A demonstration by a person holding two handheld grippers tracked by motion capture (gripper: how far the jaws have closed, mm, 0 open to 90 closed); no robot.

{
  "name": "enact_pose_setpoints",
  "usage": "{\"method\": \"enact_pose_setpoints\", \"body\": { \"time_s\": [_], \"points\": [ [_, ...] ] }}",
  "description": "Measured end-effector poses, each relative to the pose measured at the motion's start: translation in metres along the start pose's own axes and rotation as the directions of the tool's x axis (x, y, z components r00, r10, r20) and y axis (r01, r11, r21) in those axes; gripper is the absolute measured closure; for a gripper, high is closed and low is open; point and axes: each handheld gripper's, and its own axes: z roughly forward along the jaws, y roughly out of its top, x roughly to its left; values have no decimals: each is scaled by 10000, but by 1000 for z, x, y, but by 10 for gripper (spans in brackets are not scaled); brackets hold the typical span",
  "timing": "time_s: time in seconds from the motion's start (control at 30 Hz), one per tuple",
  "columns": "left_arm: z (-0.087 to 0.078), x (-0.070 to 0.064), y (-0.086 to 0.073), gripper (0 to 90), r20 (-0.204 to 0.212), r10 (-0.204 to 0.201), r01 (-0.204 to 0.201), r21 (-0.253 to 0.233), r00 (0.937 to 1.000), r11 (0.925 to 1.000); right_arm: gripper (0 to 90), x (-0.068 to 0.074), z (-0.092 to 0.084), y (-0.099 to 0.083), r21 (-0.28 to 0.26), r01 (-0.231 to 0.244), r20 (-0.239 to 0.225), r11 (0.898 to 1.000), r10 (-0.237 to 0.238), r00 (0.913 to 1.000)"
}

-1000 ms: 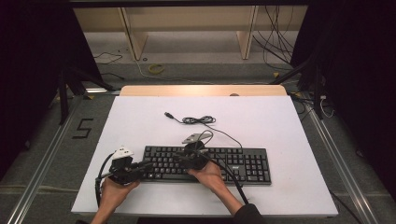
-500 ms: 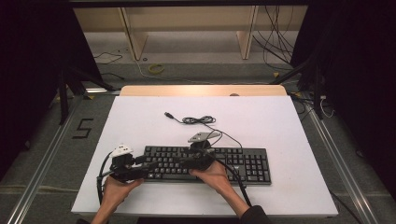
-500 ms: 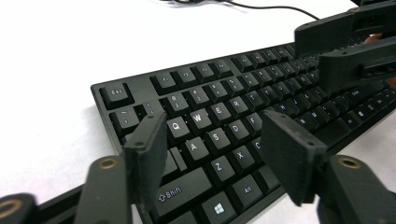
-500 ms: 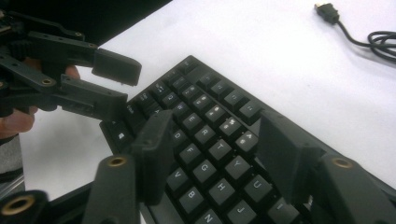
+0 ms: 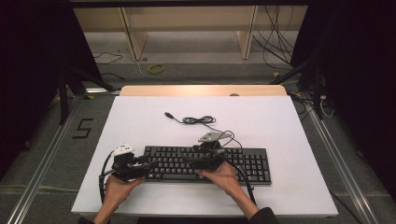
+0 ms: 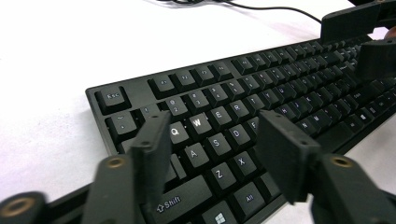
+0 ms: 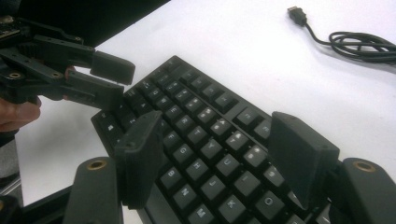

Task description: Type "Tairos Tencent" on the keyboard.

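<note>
A black keyboard (image 5: 252,165) lies flat near the table's front edge, and its cable (image 5: 198,120) is coiled behind it, ending in a USB plug (image 5: 169,115). My left gripper (image 5: 150,164) hovers over the keyboard's left end (image 6: 261,88), pointing right. It stands open (image 6: 215,128); its jaws have just been closing, with only keys beneath them. My right gripper (image 5: 189,161) is over the middle keys (image 7: 201,130), pointing left at the left gripper (image 7: 109,80). It is open (image 7: 219,130), its jaws have just been opening, and nothing is gripped.
The white table (image 5: 280,126) has a wooden strip (image 5: 201,90) along its far edge. The cable (image 7: 359,44) and plug (image 7: 297,14) lie on bare table behind the keyboard. Metal rails (image 5: 42,163) flank the table.
My right gripper has shifted a little to the right along the keyboard. The left hand has stayed where it was, and the keyboard has not moved.
</note>
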Motion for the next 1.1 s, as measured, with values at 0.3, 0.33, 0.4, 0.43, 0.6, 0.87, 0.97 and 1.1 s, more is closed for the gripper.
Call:
{"method": "enact_pose_setpoints", "body": {
  "time_s": [0.3, 0.33, 0.4, 0.43, 0.6, 0.87, 0.97, 1.1],
  "points": [
    [1, 0, 0, 672, -28, 241, -241, 90, 9997, 9997, 356, -3, -1, -3, 72, -23, 39, 10000, 23, 10000],
    [2, 0, 0, 690, -29, 282, -282, 102, 9996, 9996, 355, -3, -1, -3, 85, -20, 40, 10000, 20, 10000],
    [1, 0, 0, 726, -13, 348, -348, 68, 9994, 9994, 354, -2, -1, -3, 119, -39, 27, 9999, 39, 10000],
    [2, -1, 0, 747, -30, 369, -369, 76, 9993, 9993, 354, -2, -1, -3, 107, -34, 33, 9999, 33, 10000],
    [5, -3, 0, 865, -147, 653, -649, 276, 9978, 9975, 352, -3, -1, -3, 85, -19, 30, 10000, 19, 10000],
    [10, -4, 1, 894, -272, 716, -700, 537, 9971, 9961, 349, -3, -1, -3, 77, -14, 29, 10000, 14, 10000],
    [11, -3, 0, 894, -348, 700, -677, 651, 9969, 9956, 346, -3, -1, -3, 68, -40, 37, 10000, 40, 10000],
    [13, 0, 1, 894, -426, 667, -632, 791, 9969, 9949, 342, -3, -2, -3, 31, -29, 51, 10000, 29, 10000]
  ]
}}
